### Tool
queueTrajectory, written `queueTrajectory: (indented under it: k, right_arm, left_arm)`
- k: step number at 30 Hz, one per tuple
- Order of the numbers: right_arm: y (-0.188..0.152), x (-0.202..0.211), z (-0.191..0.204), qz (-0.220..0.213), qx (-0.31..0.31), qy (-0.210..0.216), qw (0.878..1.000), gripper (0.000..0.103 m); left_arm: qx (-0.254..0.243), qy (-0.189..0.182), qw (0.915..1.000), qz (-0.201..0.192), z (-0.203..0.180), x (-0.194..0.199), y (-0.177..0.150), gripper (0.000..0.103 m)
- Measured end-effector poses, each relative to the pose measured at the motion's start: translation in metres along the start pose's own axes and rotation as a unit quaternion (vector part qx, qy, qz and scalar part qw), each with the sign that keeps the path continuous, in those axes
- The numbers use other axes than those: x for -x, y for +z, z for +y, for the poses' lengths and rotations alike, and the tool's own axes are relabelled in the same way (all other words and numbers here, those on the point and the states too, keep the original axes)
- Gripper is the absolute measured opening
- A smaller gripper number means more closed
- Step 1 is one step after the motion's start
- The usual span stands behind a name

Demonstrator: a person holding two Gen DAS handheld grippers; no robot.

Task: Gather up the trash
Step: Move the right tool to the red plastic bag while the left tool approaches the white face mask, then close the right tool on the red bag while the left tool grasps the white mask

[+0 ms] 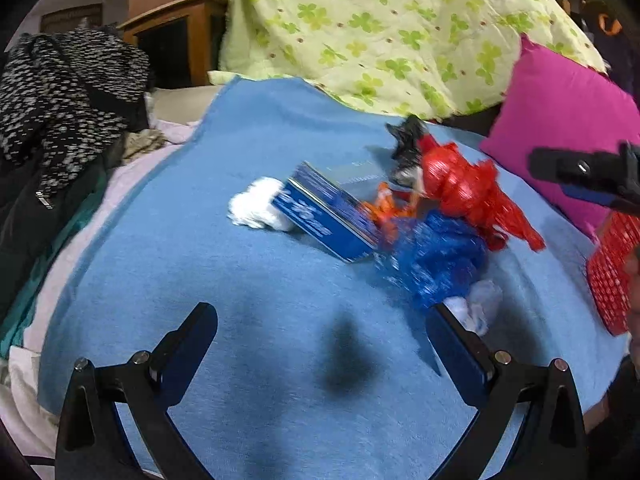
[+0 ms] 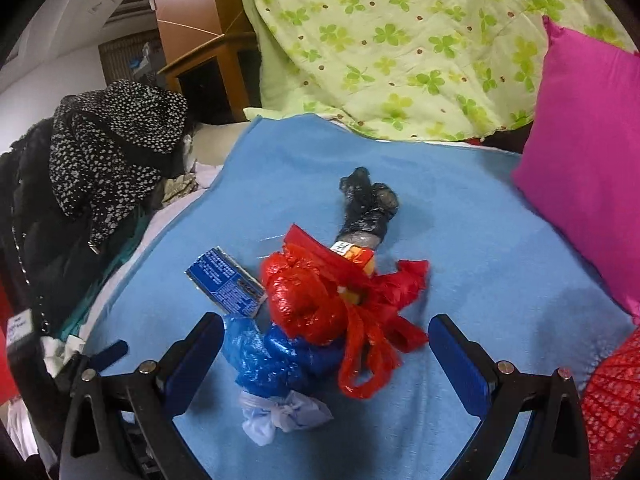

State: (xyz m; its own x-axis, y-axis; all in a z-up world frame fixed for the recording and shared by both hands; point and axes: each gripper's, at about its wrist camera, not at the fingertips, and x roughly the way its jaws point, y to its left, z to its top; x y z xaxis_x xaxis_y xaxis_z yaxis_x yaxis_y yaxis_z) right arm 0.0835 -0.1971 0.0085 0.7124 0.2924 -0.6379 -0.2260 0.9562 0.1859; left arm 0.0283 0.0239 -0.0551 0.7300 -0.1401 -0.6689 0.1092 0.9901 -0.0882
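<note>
1. The left tongs (image 1: 322,324) stand wide open and hold nothing, hovering over a bare stretch of the blue fleece blanket (image 1: 248,280) spread on the bed; their shadow falls on the cloth between the fingers.
2. The right tongs (image 2: 326,338) are likewise spread wide and empty, poised over the trash heap, with the crumpled blue plastic bag (image 2: 272,360) and the crumpled red plastic bag (image 2: 312,300) lying between the fingers.
3. The trash sits clustered near the middle of the blanket: a flat blue printed carton (image 2: 226,282) touches the bags on their left, a knotted pale plastic wad (image 2: 280,414) lies just beside the blue bag on the near side, and a twisted black plastic bag (image 2: 366,204) extends beyond the red one.
4. In the left wrist view a white crumpled tissue (image 1: 256,206) lies against the far-left side of the carton; that view is blurred.
5. A red mesh plastic basket (image 1: 612,272) stands at the right edge of the blanket, near the heap but apart from it.
6. A magenta fabric cushion (image 2: 588,168) bounds the right side, and a green clover-print quilt (image 2: 420,40) bounds the far side.
7. A speckled black-and-white garment (image 2: 116,144) is piled along the left edge.
8. Open blanket remains in front of the left tongs and to the right of the heap.
</note>
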Motion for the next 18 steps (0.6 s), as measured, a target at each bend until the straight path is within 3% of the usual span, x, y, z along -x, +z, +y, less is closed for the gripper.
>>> queueTrajectory:
  k: [6, 9, 12, 15, 18]
  right_arm:
    - [0.008, -0.022, 0.009, 0.017, 0.005, 0.03, 0.999, 0.1]
    - [0.01, -0.039, 0.014, 0.03, 0.017, 0.032, 0.999, 0.079]
    - [0.012, -0.06, 0.01, 0.057, 0.007, 0.042, 0.997, 0.074]
    - [0.011, -0.079, 0.003, 0.081, 0.001, 0.047, 0.996, 0.053]
    - [0.008, -0.079, -0.003, 0.085, -0.011, 0.061, 0.994, 0.05]
  left_arm:
    - [-0.012, -0.03, 0.9987, 0.039, -0.008, -0.009, -0.007, 0.103]
    - [-0.024, -0.037, 0.9977, 0.051, -0.01, -0.01, -0.01, 0.103]
    - [-0.03, -0.043, 0.997, 0.057, -0.011, -0.012, -0.012, 0.103]
    - [-0.04, -0.047, 0.9963, 0.06, -0.013, -0.014, -0.012, 0.103]
    - [-0.047, -0.07, 0.9945, 0.062, -0.017, -0.014, -0.012, 0.101]
